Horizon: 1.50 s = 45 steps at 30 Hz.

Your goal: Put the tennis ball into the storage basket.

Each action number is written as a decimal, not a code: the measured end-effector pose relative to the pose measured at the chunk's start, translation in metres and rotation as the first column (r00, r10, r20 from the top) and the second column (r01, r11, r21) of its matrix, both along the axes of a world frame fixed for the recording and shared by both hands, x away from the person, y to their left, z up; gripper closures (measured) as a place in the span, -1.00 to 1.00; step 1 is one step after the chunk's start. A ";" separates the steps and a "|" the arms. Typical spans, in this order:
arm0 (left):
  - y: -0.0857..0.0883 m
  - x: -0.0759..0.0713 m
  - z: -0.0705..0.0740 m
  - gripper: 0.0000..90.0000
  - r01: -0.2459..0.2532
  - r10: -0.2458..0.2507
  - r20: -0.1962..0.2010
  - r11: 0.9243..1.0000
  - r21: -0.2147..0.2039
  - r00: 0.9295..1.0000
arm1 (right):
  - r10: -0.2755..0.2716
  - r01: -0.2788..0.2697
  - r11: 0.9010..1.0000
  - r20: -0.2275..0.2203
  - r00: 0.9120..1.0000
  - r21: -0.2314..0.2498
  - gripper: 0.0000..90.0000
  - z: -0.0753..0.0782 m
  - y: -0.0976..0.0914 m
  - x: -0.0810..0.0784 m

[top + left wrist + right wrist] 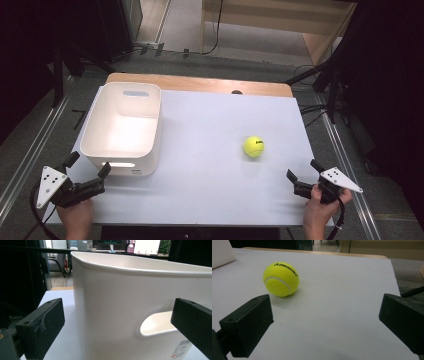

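Yellow felt tennis ball (254, 146) sits on the white surface (210, 165), right of centre, free on all sides. White rectangular plastic bin (123, 128) stands at the left side, well apart from the ball, nothing in it.

Right claw (304, 176) is released, jaws wide, nothing between them. It hovers near the front right corner of the surface. Ball lies ahead of it and off to its left, near but not touching. The ball is round, so no long axis to align to; any approach angle works. My read: right hand takes the ball, it is clearly the nearer one.

Left claw (90, 171) also released, empty, parked just in front of the bin's near wall at the front left corner.

Right gripper view: ball (281, 279) ahead of the left jaw rather than centred between the jaws, black lettering and white seam readable. So the claw likely needs to swing left before closing.

Left gripper view: bin's near wall (120, 315) close up, handle cutout and barcode sticker low on the wall.
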<state>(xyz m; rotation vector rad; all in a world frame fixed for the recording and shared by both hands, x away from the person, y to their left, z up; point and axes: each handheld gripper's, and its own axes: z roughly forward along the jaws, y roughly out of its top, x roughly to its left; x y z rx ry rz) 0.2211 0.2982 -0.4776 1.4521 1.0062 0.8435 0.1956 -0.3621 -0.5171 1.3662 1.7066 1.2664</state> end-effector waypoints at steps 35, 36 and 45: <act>-0.004 0.002 -0.001 -1.00 -0.012 0.012 -0.005 1.000 0.020 1.000 | 0.149 -0.153 0.988 -0.092 0.985 -0.039 -1.00 0.026 0.020 0.008; -0.004 0.002 -0.001 -1.00 -0.011 0.011 -0.005 1.000 0.021 1.000 | 0.146 -0.152 0.987 -0.103 0.984 -0.048 -1.00 0.027 0.022 0.008; -0.004 0.001 -0.001 -1.00 -0.005 0.005 -0.005 1.000 0.025 1.000 | 0.183 -0.196 0.978 -0.159 0.970 -0.066 -1.00 0.036 0.026 0.019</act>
